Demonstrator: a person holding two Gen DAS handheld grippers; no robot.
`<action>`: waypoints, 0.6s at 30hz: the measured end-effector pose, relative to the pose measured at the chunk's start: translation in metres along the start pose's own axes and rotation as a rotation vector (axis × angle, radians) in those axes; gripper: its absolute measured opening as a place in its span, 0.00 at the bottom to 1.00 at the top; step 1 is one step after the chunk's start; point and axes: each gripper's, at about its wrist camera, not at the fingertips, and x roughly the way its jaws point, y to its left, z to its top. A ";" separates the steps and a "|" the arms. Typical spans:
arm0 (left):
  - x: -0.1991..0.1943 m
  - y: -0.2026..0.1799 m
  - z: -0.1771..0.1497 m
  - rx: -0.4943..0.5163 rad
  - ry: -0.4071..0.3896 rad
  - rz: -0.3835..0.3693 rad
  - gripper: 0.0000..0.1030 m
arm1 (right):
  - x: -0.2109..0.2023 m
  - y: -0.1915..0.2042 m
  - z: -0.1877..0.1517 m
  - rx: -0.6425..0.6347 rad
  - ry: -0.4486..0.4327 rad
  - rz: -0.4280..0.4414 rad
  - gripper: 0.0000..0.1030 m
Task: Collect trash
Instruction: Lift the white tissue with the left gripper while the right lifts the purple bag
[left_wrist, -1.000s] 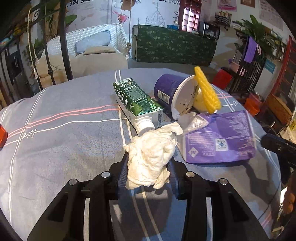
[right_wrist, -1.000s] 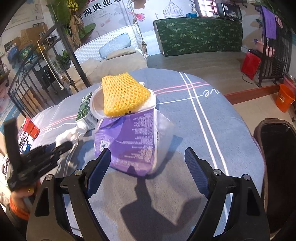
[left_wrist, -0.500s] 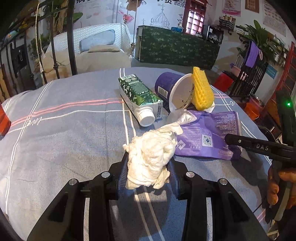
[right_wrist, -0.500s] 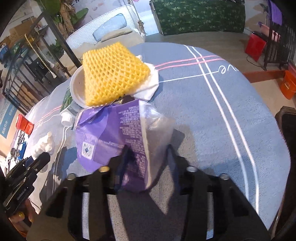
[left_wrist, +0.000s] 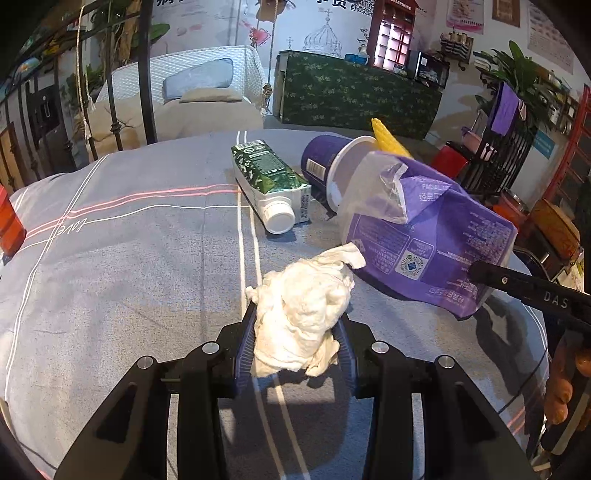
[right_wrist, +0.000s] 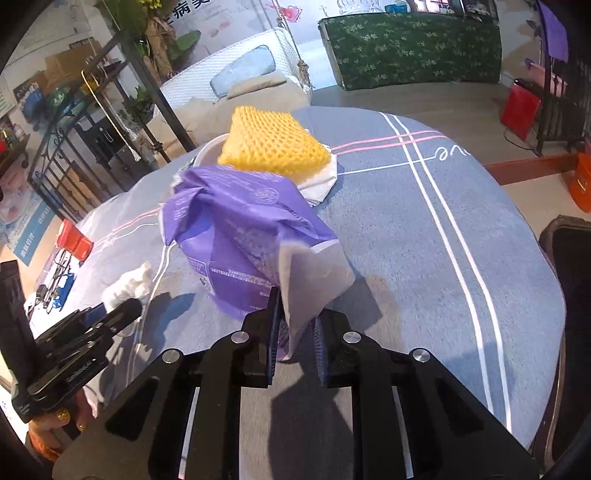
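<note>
Your left gripper (left_wrist: 297, 338) has its jaws clamped on the crumpled tissue (left_wrist: 303, 310). Your right gripper (right_wrist: 295, 341) jaws, just closing, pinch the purple bag (right_wrist: 240, 240), lifted off the desk (right_wrist: 424, 258). Carton (left_wrist: 271, 181) and cup (left_wrist: 325, 166) lie at 12 o'clock of the tissue.

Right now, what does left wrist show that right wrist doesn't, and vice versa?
Left wrist only: the green carton and the purple cup, both lying on their sides.

Right wrist only: the dark bin past the table edge and the yellow foam net's full face.

Both: purple bag in the right gripper, crumpled tissue in the left gripper.
</note>
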 end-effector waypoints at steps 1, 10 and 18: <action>-0.001 -0.002 0.000 0.001 0.000 -0.002 0.37 | -0.003 -0.001 -0.002 0.002 -0.003 0.002 0.16; -0.006 -0.013 -0.006 0.022 0.000 -0.022 0.37 | -0.039 -0.006 -0.019 -0.002 -0.062 -0.020 0.15; -0.015 -0.037 -0.012 0.052 -0.014 -0.046 0.37 | -0.070 -0.018 -0.033 0.008 -0.118 -0.046 0.14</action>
